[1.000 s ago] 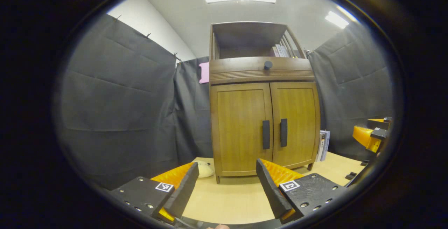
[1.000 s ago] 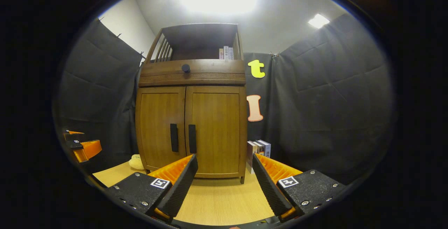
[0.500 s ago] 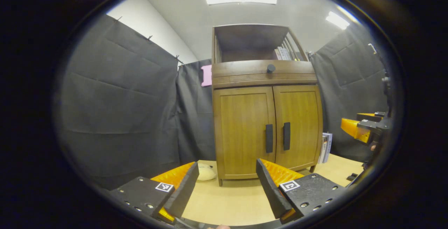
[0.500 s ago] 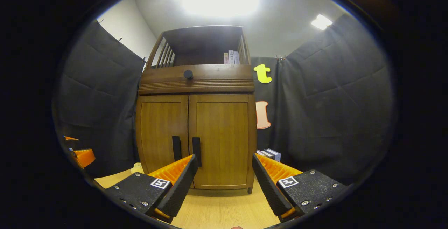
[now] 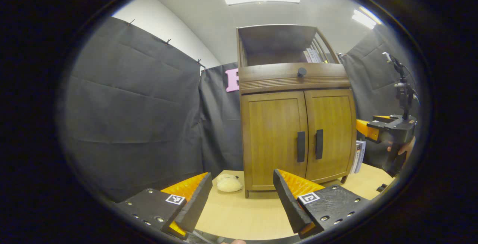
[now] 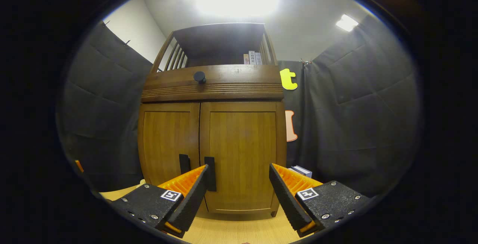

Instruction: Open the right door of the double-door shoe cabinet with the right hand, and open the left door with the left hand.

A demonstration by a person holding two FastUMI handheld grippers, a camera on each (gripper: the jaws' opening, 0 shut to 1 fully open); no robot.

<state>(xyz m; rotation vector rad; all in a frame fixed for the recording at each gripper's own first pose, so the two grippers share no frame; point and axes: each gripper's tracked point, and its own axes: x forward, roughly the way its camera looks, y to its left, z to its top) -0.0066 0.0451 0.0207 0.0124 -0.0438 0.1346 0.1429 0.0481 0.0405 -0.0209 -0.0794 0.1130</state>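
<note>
Right hand-held gripper nearer cabinet

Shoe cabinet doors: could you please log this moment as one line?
phase: approach | right door: closed | left door: closed | right gripper: open, facing right door, no contact | left gripper: open, farther back

Hand-held gripper: black screwed blocks, orange ribbed fingers
</note>
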